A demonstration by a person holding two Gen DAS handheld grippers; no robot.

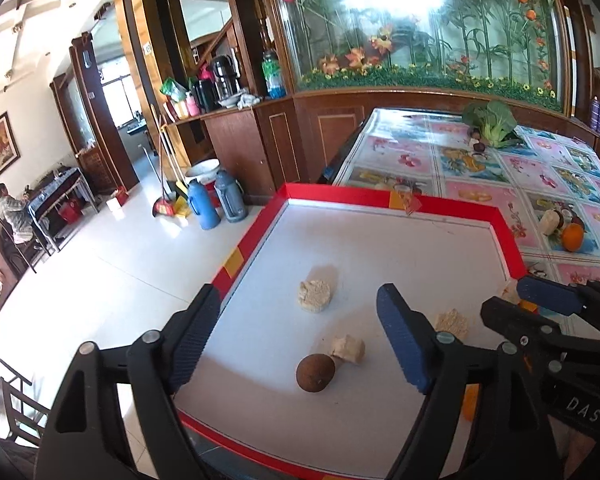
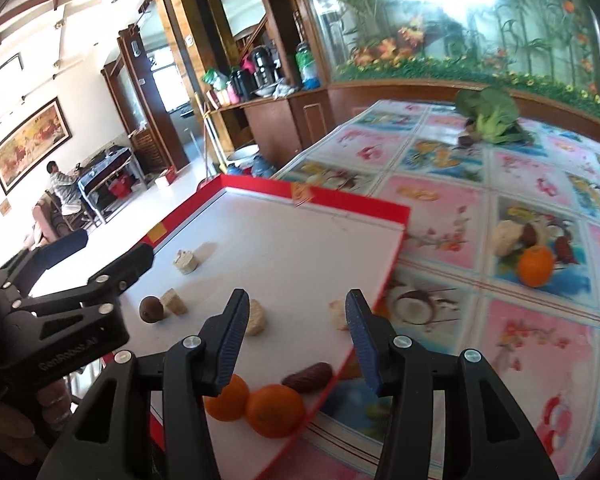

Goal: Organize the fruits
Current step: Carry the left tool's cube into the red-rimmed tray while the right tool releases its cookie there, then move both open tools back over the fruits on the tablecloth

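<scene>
Two oranges [image 2: 256, 404] sit touching each other at the near corner of the red-rimmed tray [image 2: 340, 196], with a dark reddish-brown fruit [image 2: 308, 376] just beside them near the tray's right edge. My reading is that like goes with like here, which is why the citrus is grouped together. Farther in lie a round brown fruit [image 1: 315, 373] touching a pale chunk [image 1: 349, 349], another pale piece [image 1: 314, 295] alone toward the middle, and two more toward the right rim. The left claw [image 1: 296, 344] hangs above the brown fruit with its jaws spread wide and nothing pressed between the pads. The right claw [image 2: 296, 324] is partly open and empty too, poised over the tray's near right part.

A third orange [image 2: 535, 266] rests out on the table [image 2: 540, 340], well apart from the tray beside a pale fruit and dark pieces; it looks like the likely next pick. Open tablecloth lies between it and the tray, so the approach is free. On return the raised red rim must be cleared, and the tray's far half offers bare room. The tray's left edge lies along the table's drop to the floor.
</scene>
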